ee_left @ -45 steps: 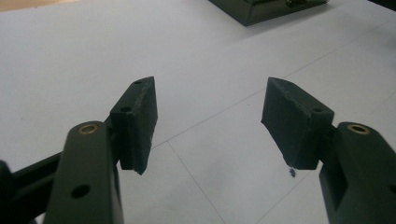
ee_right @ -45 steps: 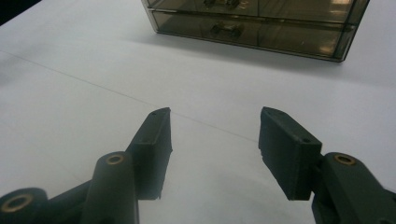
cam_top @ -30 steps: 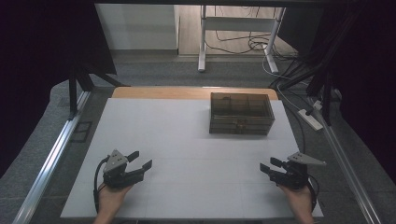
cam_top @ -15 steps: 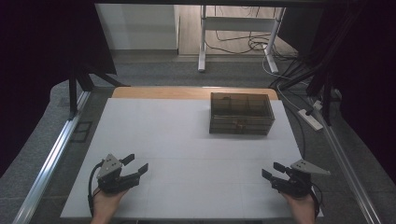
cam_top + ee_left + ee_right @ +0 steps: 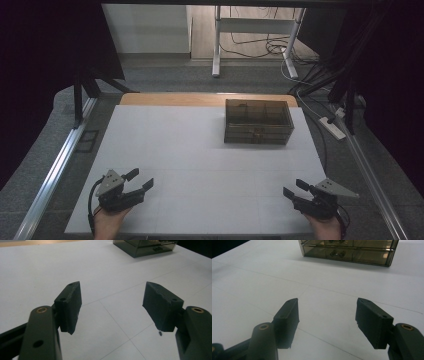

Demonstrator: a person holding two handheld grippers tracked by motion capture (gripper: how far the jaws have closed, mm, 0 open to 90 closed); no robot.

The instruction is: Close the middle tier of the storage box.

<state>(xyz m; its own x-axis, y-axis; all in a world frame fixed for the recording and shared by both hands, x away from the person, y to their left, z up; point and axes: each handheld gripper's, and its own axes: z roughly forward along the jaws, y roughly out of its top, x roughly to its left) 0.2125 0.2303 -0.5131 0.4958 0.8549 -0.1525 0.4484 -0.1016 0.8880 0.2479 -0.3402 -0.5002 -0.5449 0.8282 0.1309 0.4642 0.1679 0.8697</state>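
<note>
Since the earlier high-view pictures, both hands have drawn back toward the near edge of the table, and the right gripper's jaws have just been opening with nothing between them.

In the high view, the left gripper (image 5: 137, 181) lies low over the white table (image 5: 200, 150) at the near left corner, held in the person's left hand (image 5: 111, 221), its jaws spread and pointing toward the table's middle. The right gripper (image 5: 296, 189) sits at the near right corner in the right hand (image 5: 327, 227), its jaws apart as well and aimed inward and away from the person. The smoky, see-through drawer box (image 5: 258, 121) stands on the far right part of the table, well apart from both grippers, with its drawer fronts facing the person.

In the left gripper view, the two black jaws stand wide over bare white table (image 5: 105, 277), holding nothing. The drawer box (image 5: 145, 246) shows at the top edge, far ahead and to the right.

In the right gripper view, the jaws are likewise wide apart and empty above the table (image 5: 262, 272). The drawer box (image 5: 348, 251) stands ahead near the top of the frame, its drawers shut, and two small dark knobs show on the lower front.
</note>
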